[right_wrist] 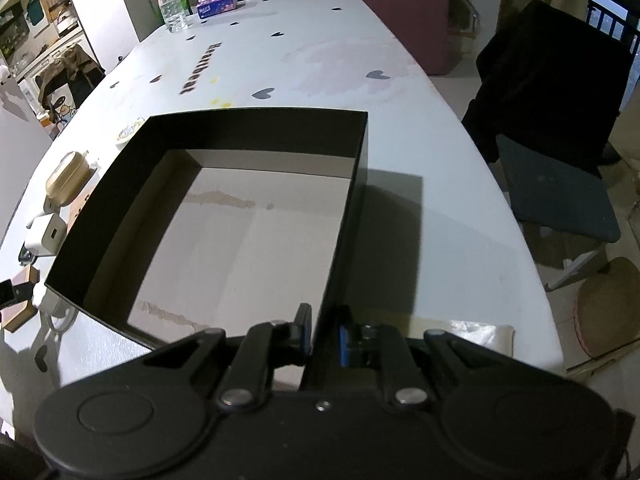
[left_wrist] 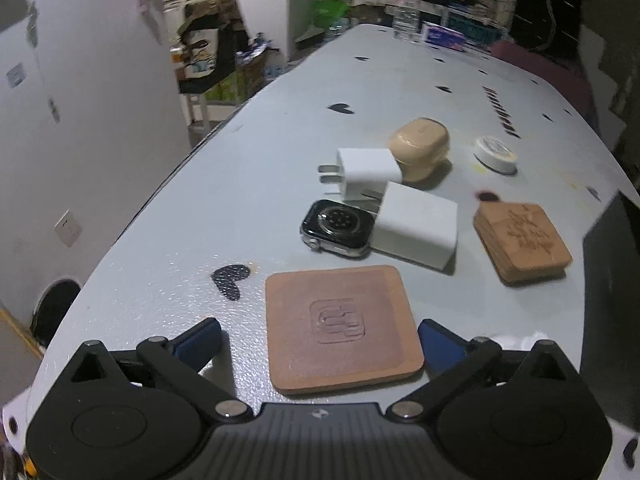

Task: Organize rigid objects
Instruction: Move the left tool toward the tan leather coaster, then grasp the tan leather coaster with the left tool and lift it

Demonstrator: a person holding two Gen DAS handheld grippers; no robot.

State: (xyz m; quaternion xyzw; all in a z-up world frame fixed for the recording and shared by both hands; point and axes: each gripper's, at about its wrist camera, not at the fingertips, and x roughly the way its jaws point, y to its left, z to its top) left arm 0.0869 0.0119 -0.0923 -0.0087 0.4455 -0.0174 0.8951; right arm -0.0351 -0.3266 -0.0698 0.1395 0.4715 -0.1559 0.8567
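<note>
Two grippers work: my right gripper [right_wrist: 323,338] pinches the box [right_wrist: 344,216] wall, lower centre, while my left gripper [left_wrist: 320,338] gapes around the coaster [left_wrist: 342,328], lower centre. Close squarely on its edges.

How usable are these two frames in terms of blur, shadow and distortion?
Left wrist view: the stacked brown square coasters look smeared, the far background soft. Right wrist view: sharp; the open black cardboard box throws a dark shadow rightward; fisheye bends the white table edges.

Counted: two white chargers [left_wrist: 370,174] [left_wrist: 416,226], one watch [left_wrist: 336,226], one earbud case [left_wrist: 418,148], one tape roll [left_wrist: 495,154], one single coaster [left_wrist: 342,328], one coaster stack [left_wrist: 522,242], one box [right_wrist: 224,208].
</note>
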